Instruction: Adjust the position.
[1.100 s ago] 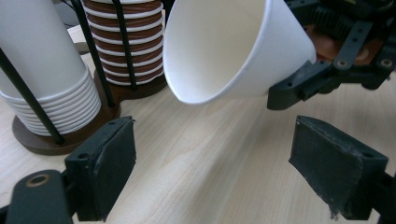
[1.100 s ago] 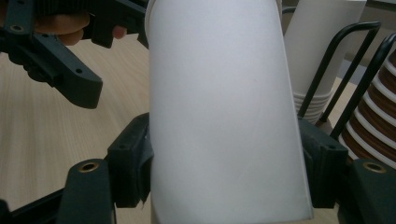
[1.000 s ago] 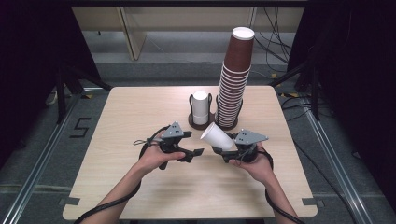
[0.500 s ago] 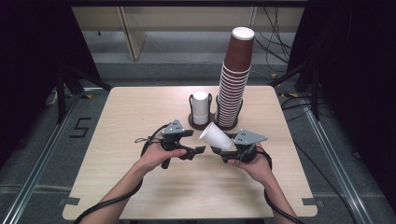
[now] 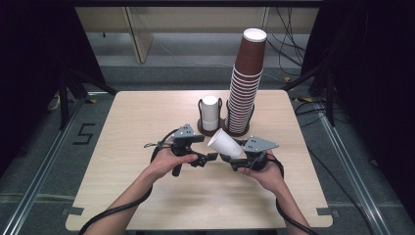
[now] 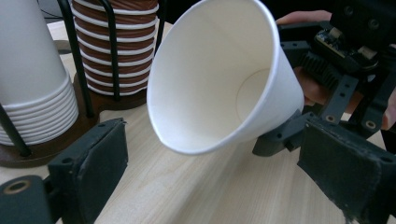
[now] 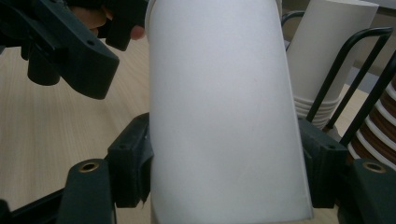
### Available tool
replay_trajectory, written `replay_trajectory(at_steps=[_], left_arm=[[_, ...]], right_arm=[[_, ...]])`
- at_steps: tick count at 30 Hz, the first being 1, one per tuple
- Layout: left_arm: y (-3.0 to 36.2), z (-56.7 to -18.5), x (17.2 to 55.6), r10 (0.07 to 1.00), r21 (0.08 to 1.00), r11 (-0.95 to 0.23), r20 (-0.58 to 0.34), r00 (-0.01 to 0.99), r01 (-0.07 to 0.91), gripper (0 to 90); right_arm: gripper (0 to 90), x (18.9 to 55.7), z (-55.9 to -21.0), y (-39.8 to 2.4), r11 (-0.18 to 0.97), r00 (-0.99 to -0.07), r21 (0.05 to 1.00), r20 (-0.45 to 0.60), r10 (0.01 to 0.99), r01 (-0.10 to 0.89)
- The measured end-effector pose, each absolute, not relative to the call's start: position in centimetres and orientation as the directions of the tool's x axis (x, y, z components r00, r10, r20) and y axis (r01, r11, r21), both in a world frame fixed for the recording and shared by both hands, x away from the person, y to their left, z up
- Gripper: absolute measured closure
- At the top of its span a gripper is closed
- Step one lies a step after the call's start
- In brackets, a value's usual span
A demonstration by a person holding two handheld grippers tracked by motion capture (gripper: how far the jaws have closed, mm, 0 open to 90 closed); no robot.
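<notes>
Since the earlier frame, the jaws of the left gripper [image 5: 211, 157] have just been opening and now stand apart, nothing pressed between them, just beside the mouth of the white cup [image 5: 224, 143]. That cup is clamped near its base by the right gripper [image 5: 235, 159] and held tilted above the table [image 5: 122, 196], in front of the wire rack [image 5: 215, 128]. From the right gripper view, the cup's rim is cut off and the brown stack [image 5: 244, 93] is largely hidden.

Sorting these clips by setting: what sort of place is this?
Likely a lab or studio recording bay: a lone wooden table ringed by dark curtains, floor rails and loose cables.
</notes>
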State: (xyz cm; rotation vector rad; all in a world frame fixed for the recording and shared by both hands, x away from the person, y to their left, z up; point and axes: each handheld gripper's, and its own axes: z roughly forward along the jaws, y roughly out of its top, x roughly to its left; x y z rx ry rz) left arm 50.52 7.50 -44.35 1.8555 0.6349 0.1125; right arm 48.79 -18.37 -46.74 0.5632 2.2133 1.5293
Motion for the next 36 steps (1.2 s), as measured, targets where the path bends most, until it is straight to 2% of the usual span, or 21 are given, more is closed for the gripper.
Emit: replay_trajectory(at_steps=[12,20,23,36], left_arm=[[7.01,-44.62,50.83,0.472,0.894,-0.234,-0.239,0.849,0.382,7.2],[6.98,-44.66,51.06,0.458,0.893,-0.226,-0.255,0.851,0.39,7.0],[6.92,-44.53,51.16,0.456,0.895,-0.224,-0.254,0.853,0.386,7.0],[6.57,-44.19,51.39,0.443,0.893,-0.235,-0.253,0.86,0.384,6.5]], right_arm=[[32.6,48.48,-46.99,-18.02,0.327,-0.852,0.936,-0.063,0.52,0.13],[32.7,48.54,-46.96,-17.91,0.327,-0.863,0.941,-0.095,0.497,0.085],[32.7,48.32,-46.97,-17.86,0.332,-0.857,0.937,-0.079,0.509,0.111],[32.8,48.35,-47.05,-17.64,0.344,-0.866,0.935,-0.104,0.489,0.082]])
